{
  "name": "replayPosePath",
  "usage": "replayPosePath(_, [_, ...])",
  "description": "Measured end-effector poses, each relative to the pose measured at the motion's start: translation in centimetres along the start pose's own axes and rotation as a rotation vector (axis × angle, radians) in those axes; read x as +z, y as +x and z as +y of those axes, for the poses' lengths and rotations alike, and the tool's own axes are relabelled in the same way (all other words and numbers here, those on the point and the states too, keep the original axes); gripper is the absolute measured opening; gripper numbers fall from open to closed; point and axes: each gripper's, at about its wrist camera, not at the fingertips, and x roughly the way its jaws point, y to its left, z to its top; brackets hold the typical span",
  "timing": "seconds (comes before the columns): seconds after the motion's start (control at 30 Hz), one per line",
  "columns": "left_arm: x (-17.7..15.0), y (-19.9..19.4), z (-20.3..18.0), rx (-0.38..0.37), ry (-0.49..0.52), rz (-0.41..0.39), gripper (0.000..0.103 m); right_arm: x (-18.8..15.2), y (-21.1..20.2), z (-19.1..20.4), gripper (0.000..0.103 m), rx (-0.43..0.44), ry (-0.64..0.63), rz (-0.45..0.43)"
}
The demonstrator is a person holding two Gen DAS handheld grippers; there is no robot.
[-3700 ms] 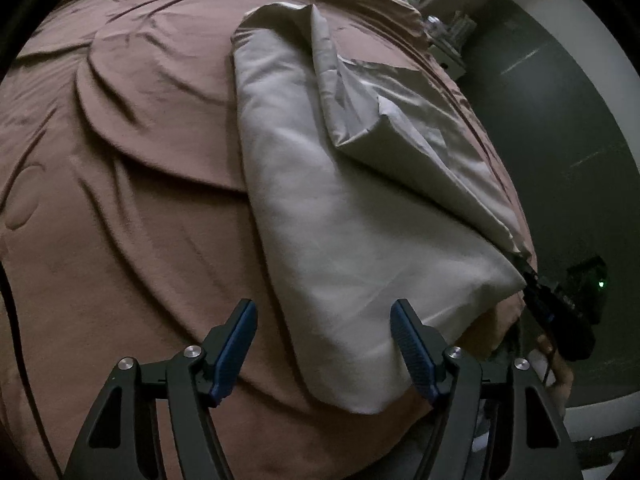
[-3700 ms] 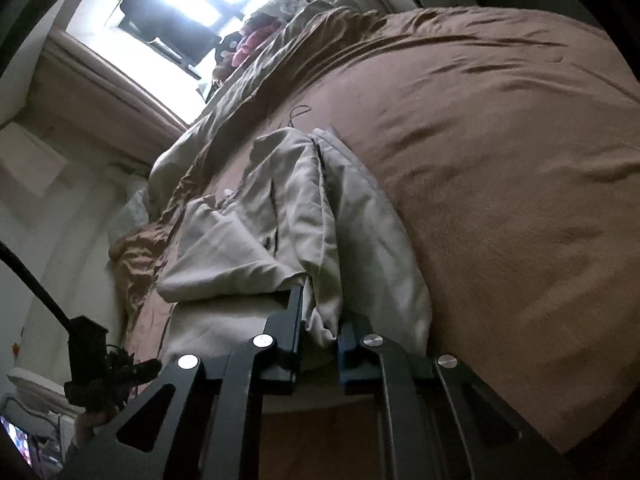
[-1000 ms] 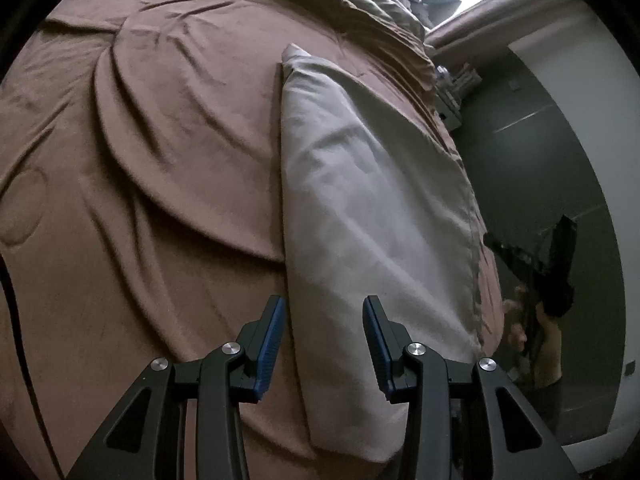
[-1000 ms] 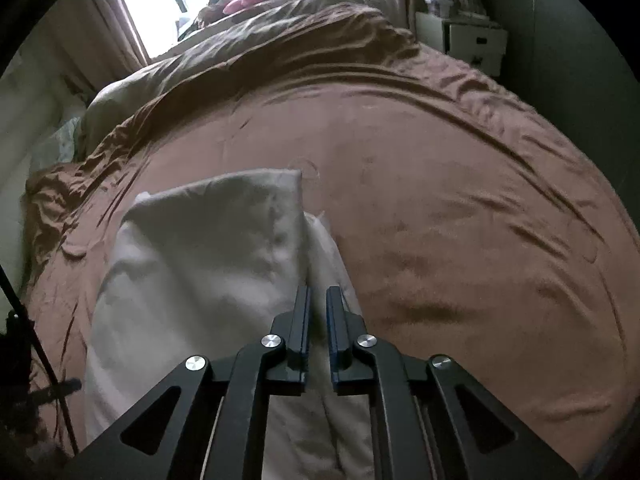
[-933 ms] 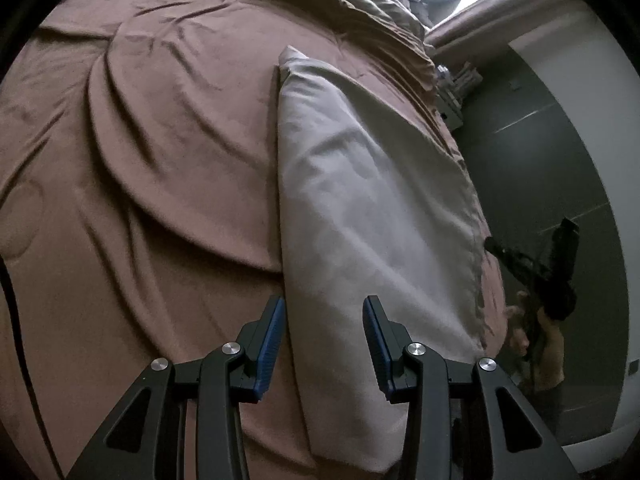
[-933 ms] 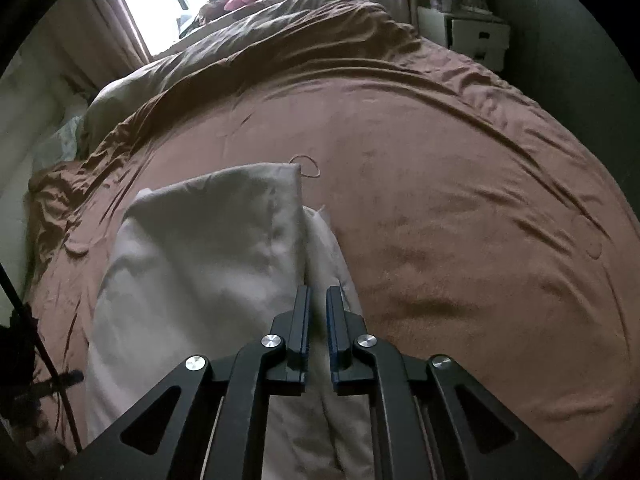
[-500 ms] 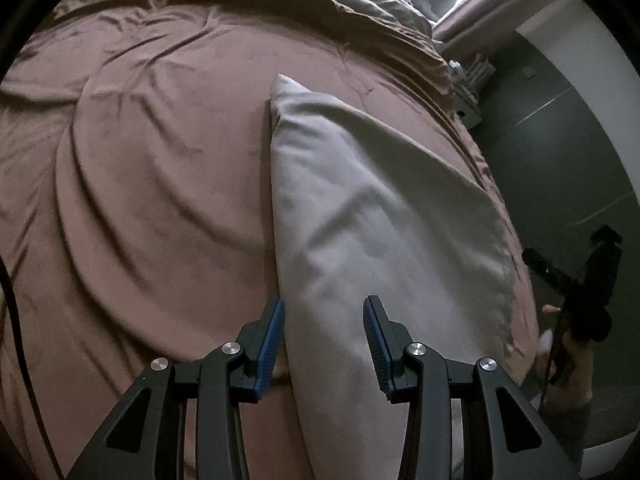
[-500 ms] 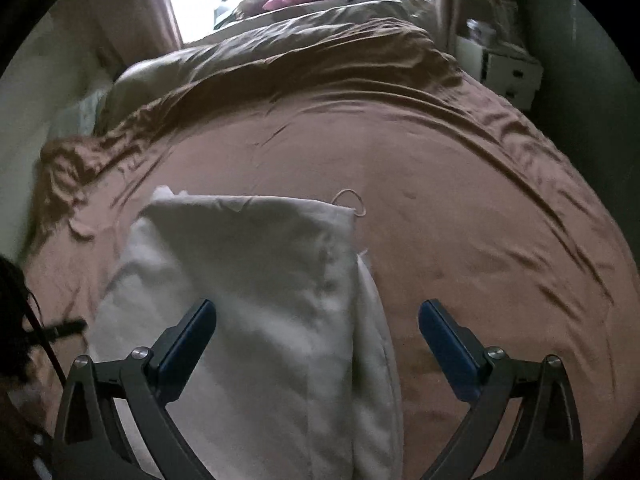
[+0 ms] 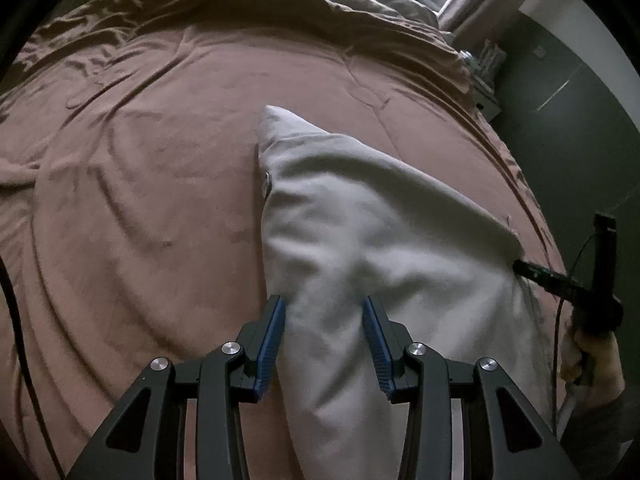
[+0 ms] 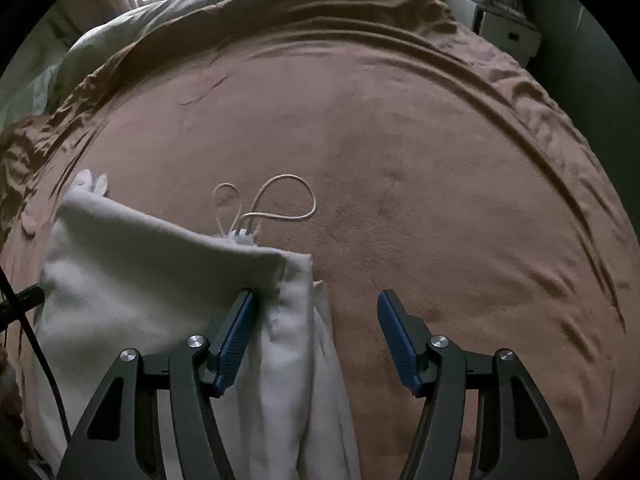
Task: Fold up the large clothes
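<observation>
A pale grey garment [image 9: 360, 232] lies folded lengthwise on the brown bedspread [image 9: 140, 184]. My left gripper [image 9: 323, 308] is open, its blue pads either side of a raised ridge of the garment's near end. In the right wrist view the garment [image 10: 152, 272] lies at the lower left, with a white drawstring [image 10: 276, 200] looped on the bedspread beyond it. My right gripper [image 10: 316, 304] is open over the garment's right edge, its left pad against the folded edge and its right pad over bare bedspread.
The brown bedspread [image 10: 440, 208] fills both views. A bunched duvet [image 10: 168, 4] lies at the far end. A white nightstand [image 10: 508, 32] stands at the far right. The other hand-held gripper [image 9: 576, 288] shows at the garment's right edge in the left wrist view.
My right gripper opened, let go of the garment and drew its jaws wide, then came lower over the edge. My left gripper moved forward, so the garment now bunches between its pads.
</observation>
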Motion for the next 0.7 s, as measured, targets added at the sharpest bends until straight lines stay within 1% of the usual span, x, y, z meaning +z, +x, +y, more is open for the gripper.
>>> replayPosePath(0.03, [0.1, 0.3, 0.2, -0.002, -0.008, 0.002, 0.043, 0.0, 0.6, 0.0, 0.060, -0.002, -0.008, 0.000])
replayPosePath(0.07, [0.1, 0.3, 0.3, -0.004, -0.014, 0.002, 0.043, 0.0, 1.1, -0.3, 0.060, 0.015, 0.009, 0.009])
replayPosePath(0.13, [0.2, 0.3, 0.3, -0.008, -0.026, 0.001, 0.043, -0.1, 1.5, -1.0, 0.060, 0.062, 0.060, 0.019])
replayPosePath(0.23, [-0.3, -0.1, 0.3, -0.012, -0.034, 0.013, 0.043, -0.1, 1.0, -1.9, 0.060, 0.130, 0.087, 0.014])
replayPosePath(0.27, [-0.4, -0.2, 0.3, -0.017, -0.038, 0.017, 0.043, -0.2, 0.8, -2.3, 0.060, 0.174, 0.098, 0.027])
replayPosePath(0.3, [-0.5, -0.3, 0.5, -0.027, -0.046, 0.023, 0.043, -0.4, 0.8, -3.0, 0.060, 0.236, 0.117, 0.047])
replayPosePath(0.33, [-0.6, -0.4, 0.6, -0.035, -0.054, 0.028, 0.043, -0.6, 0.8, -3.4, 0.060, 0.276, 0.132, 0.064])
replayPosePath(0.43, [-1.1, -0.6, 1.0, -0.058, -0.082, 0.047, 0.043, -1.3, 1.2, -4.9, 0.061, 0.337, 0.161, 0.092])
replayPosePath(0.47, [-1.3, -0.7, 1.1, -0.063, -0.085, 0.052, 0.043, -1.6, 1.5, -5.5, 0.061, 0.374, 0.174, 0.101])
replayPosePath(0.53, [-1.6, -0.8, 1.0, -0.064, -0.081, 0.059, 0.043, -1.8, 1.8, -6.3, 0.061, 0.420, 0.197, 0.114])
replayPosePath(0.6, [-1.8, -0.9, 0.9, -0.065, -0.075, 0.066, 0.043, -2.2, 2.4, -7.0, 0.061, 0.486, 0.224, 0.132])
replayPosePath(0.7, [-1.9, -0.9, 0.8, -0.066, -0.069, 0.071, 0.043, -2.0, 4.0, -7.9, 0.061, 0.613, 0.252, 0.182])
